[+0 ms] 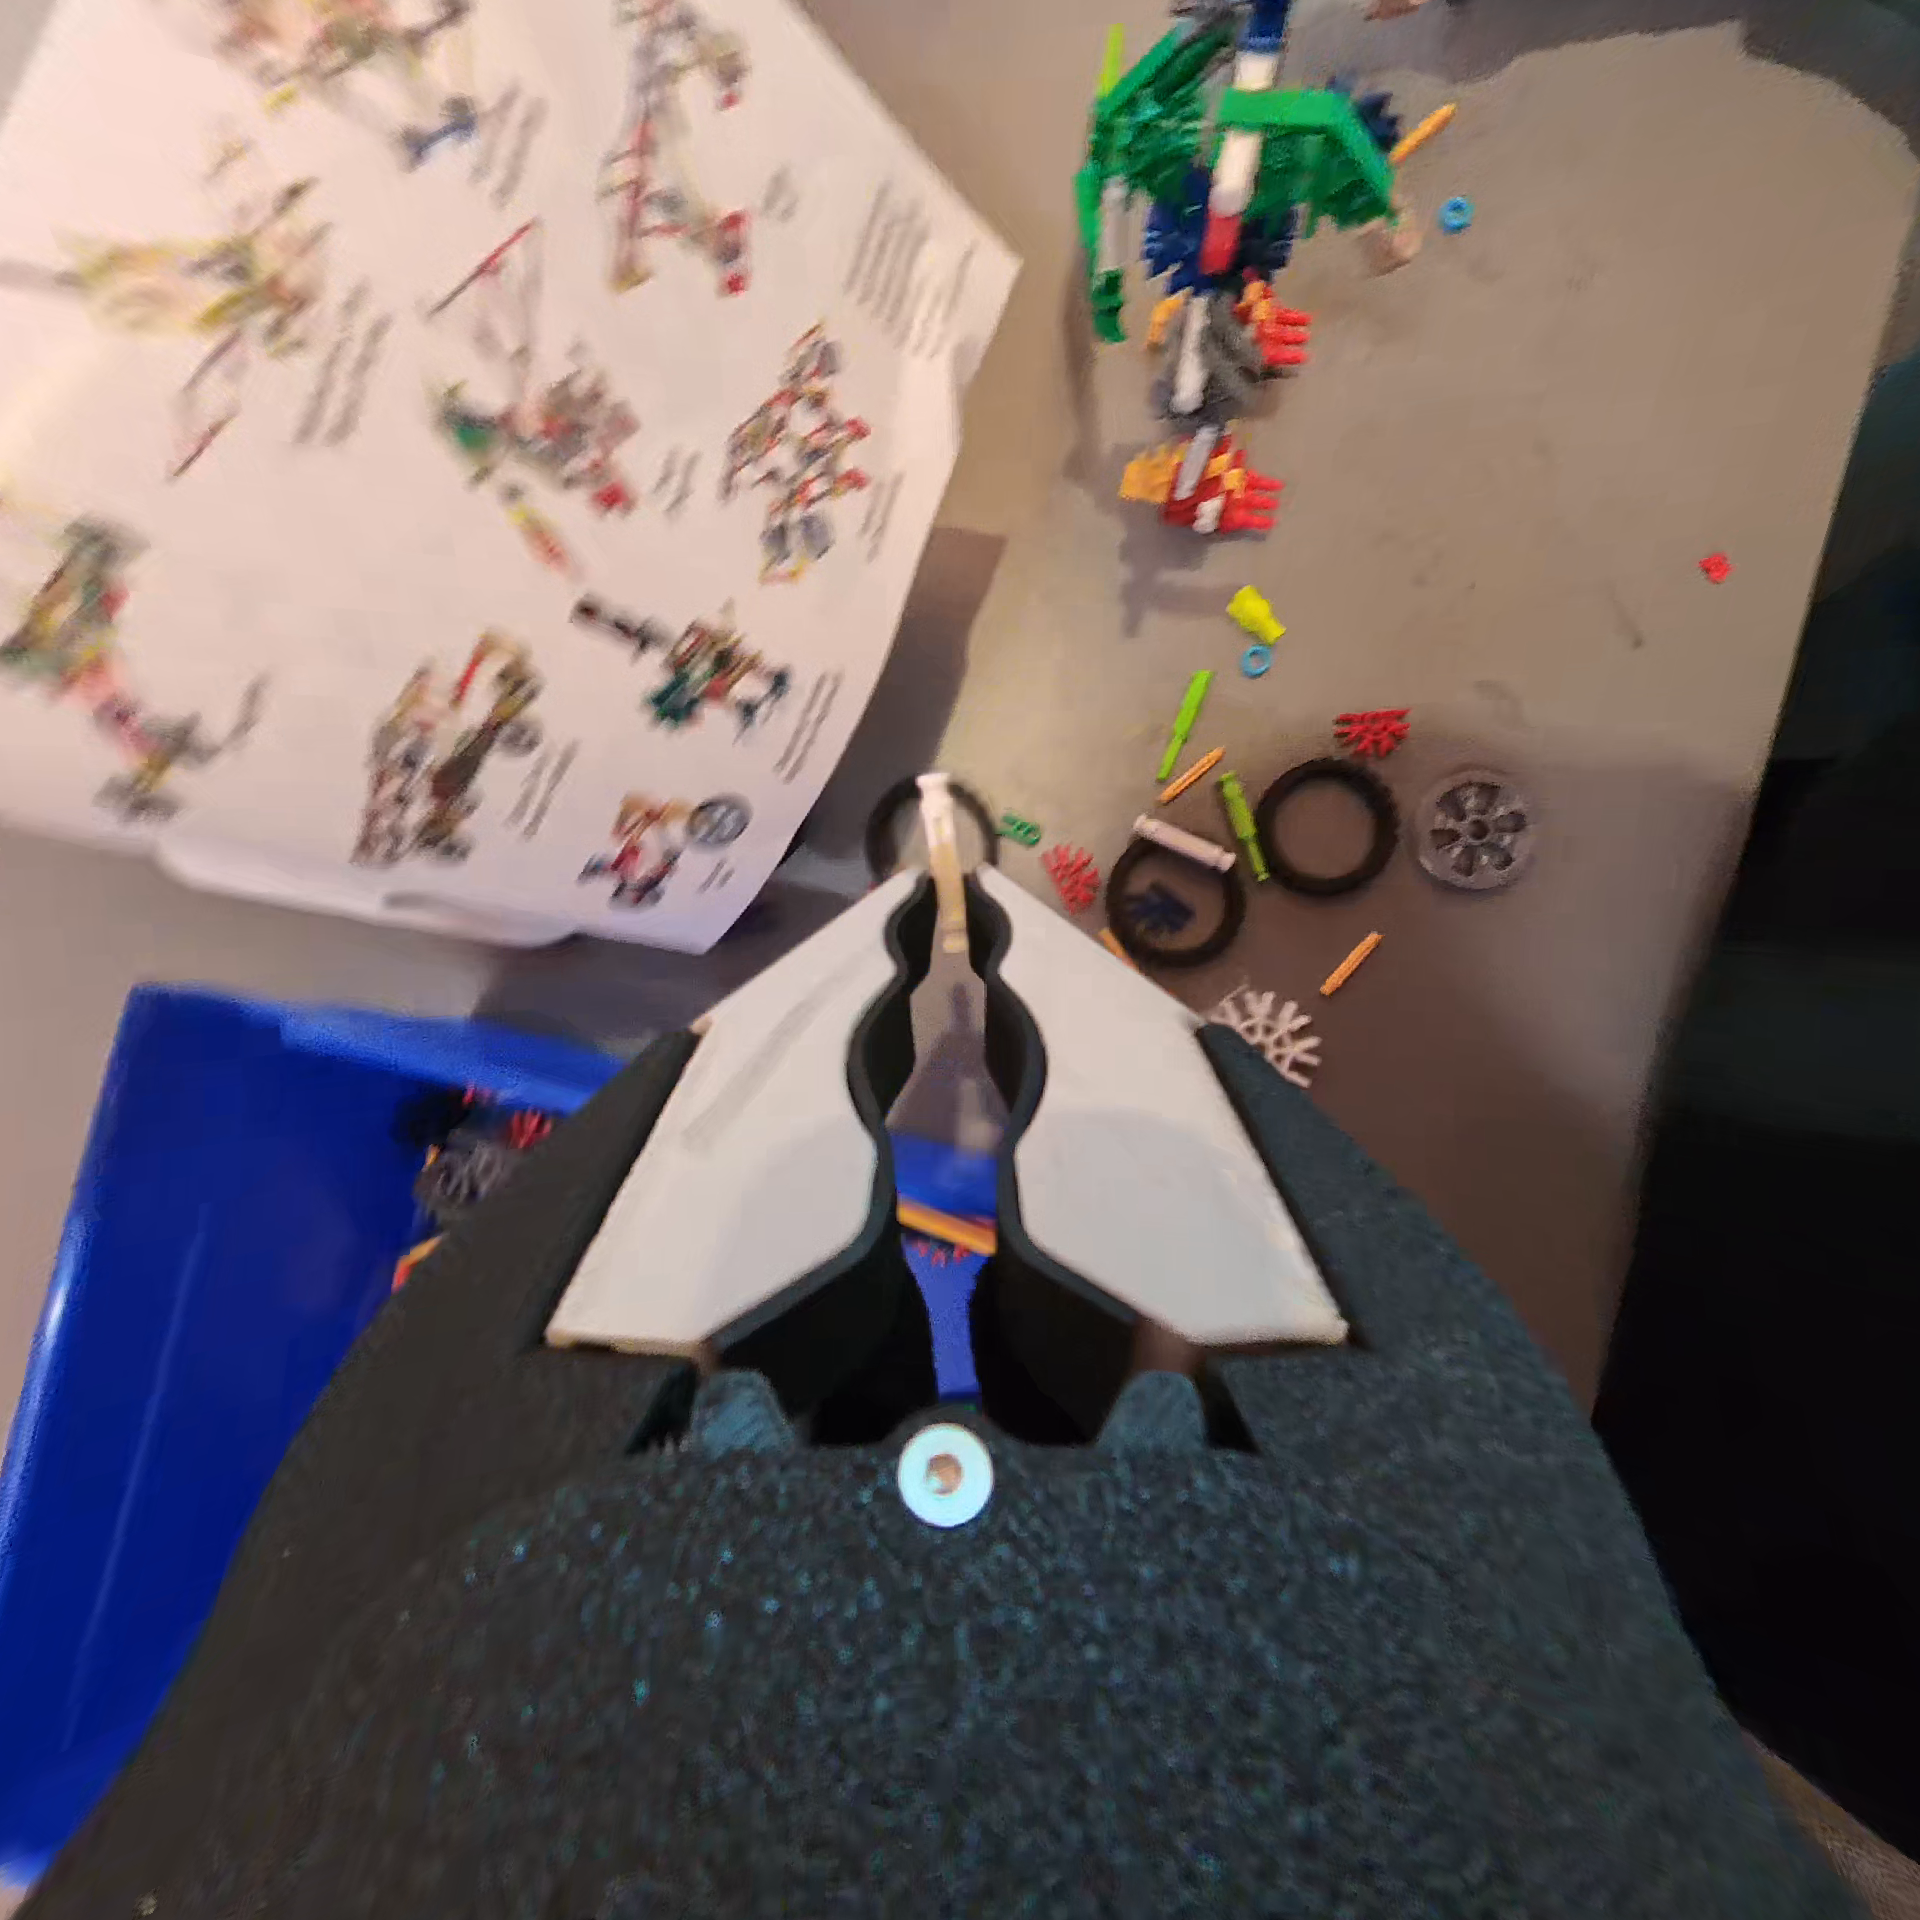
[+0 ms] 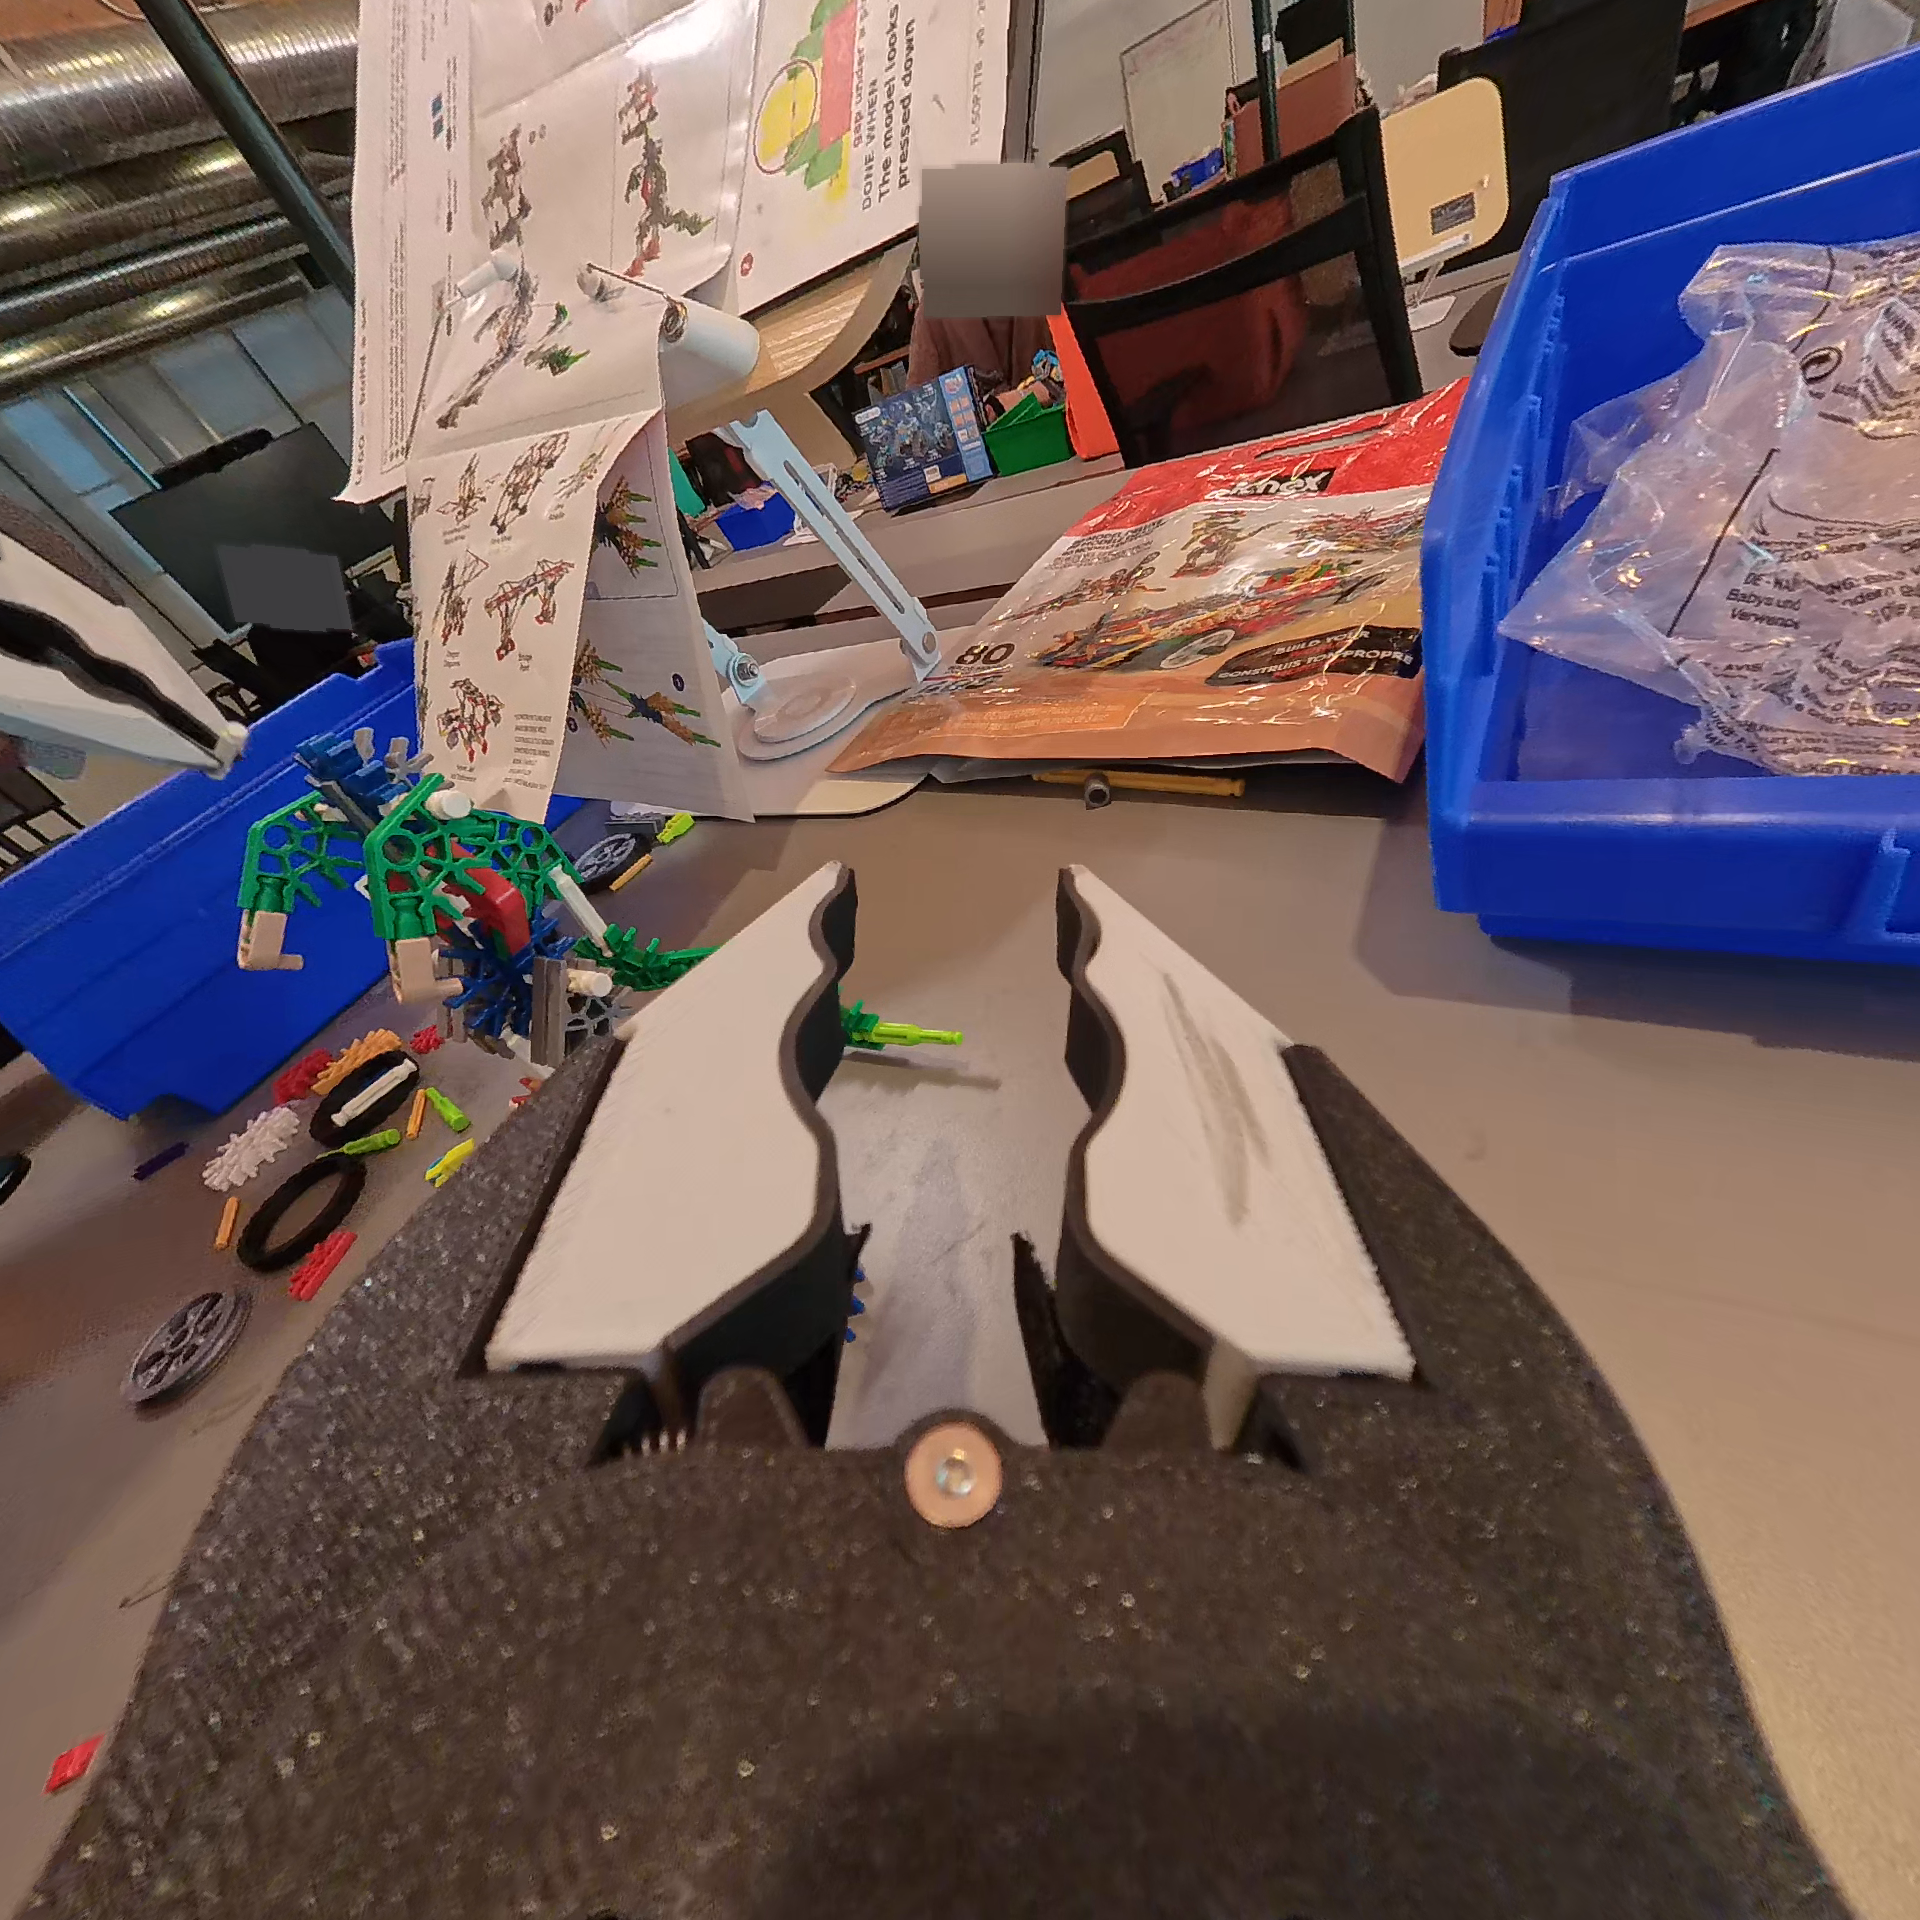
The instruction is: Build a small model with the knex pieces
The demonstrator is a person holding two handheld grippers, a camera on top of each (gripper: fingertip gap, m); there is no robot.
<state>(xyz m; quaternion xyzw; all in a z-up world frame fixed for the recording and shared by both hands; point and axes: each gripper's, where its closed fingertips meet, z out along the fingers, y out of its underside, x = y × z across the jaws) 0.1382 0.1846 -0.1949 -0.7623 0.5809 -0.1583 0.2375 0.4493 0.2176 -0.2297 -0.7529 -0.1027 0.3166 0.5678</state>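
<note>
Nearest the lens, my left claw (image 1: 940, 883) is pinched narrow on a white rod piece (image 1: 938, 831), gripped at the very tips so most of its length stands clear ahead. It hangs above the grey surface (image 1: 1507, 499), over a black tyre ring (image 1: 902, 821) that the rod partly covers. Loose parts lie just right of it: two more black tyre rings (image 1: 1325, 826), a grey wheel hub (image 1: 1475, 829), and red, green and orange bits. Farther off stands the green and blue model (image 1: 1236, 177). An instruction sheet (image 1: 436, 416) lies left, badly blurred. Below my claw a blue bin (image 1: 187, 1247) is cut off by the frame edge, its contents mostly hidden.

My right claw (image 2: 956, 894) stands wide and empty, low over bare surface, near a lime-green rod (image 2: 909, 1034). Its left finger (image 2: 727, 1091) hides part of the model. A second blue bin (image 2: 1558, 831) holding a clear plastic bag (image 2: 1766, 520) sits to the right, cropped.
</note>
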